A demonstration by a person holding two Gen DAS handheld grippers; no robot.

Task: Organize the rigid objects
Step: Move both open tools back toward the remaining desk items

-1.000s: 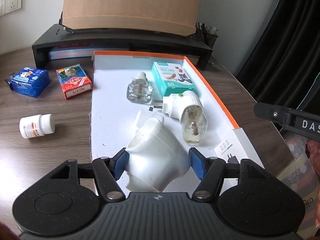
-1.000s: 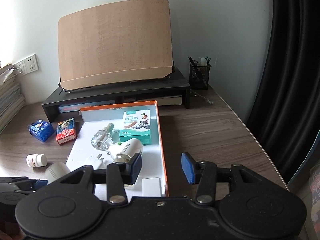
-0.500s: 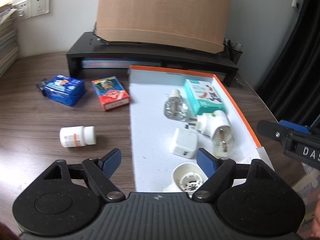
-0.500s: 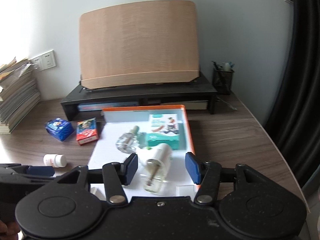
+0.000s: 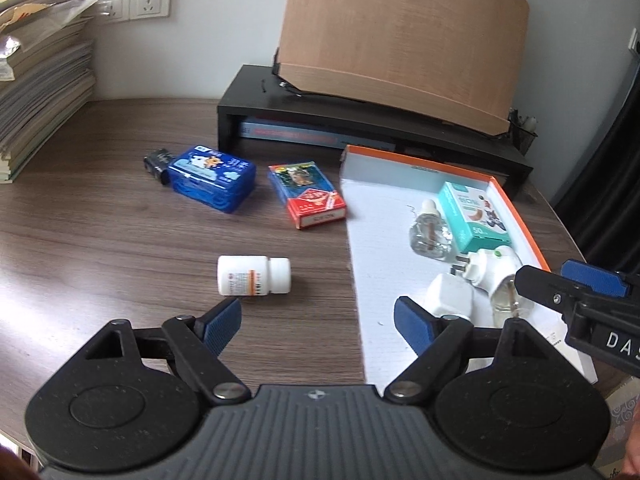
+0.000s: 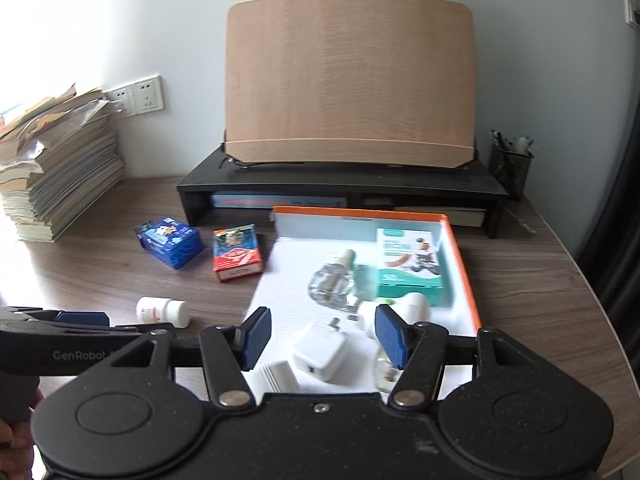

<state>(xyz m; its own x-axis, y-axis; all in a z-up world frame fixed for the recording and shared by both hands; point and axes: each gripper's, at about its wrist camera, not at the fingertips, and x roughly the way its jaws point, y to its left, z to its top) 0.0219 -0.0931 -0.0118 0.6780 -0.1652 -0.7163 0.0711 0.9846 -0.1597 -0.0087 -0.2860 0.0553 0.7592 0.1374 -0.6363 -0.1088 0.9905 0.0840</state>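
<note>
A dark wood-grain bench runs to a white wall, with a black riser and a plywood board at the back and a stack of papers at the left. The white pill bottle lies on its side on the bare bench, just ahead of the left gripper, whose jaws are spread wide with nothing between them. Farther back lie a red card box and a blue tin, both outside the orange-rimmed tray. The tray already holds a teal box, a glass refill bottle, a white charger and a plug-in diffuser. The right gripper hangs over the tray's near end, its jaws opening and empty. The step in hand looks like the reach for the next loose item, most likely the pill bottle; that calls for bringing the left jaws down astride its round body and closing squarely, since it could roll
</note>
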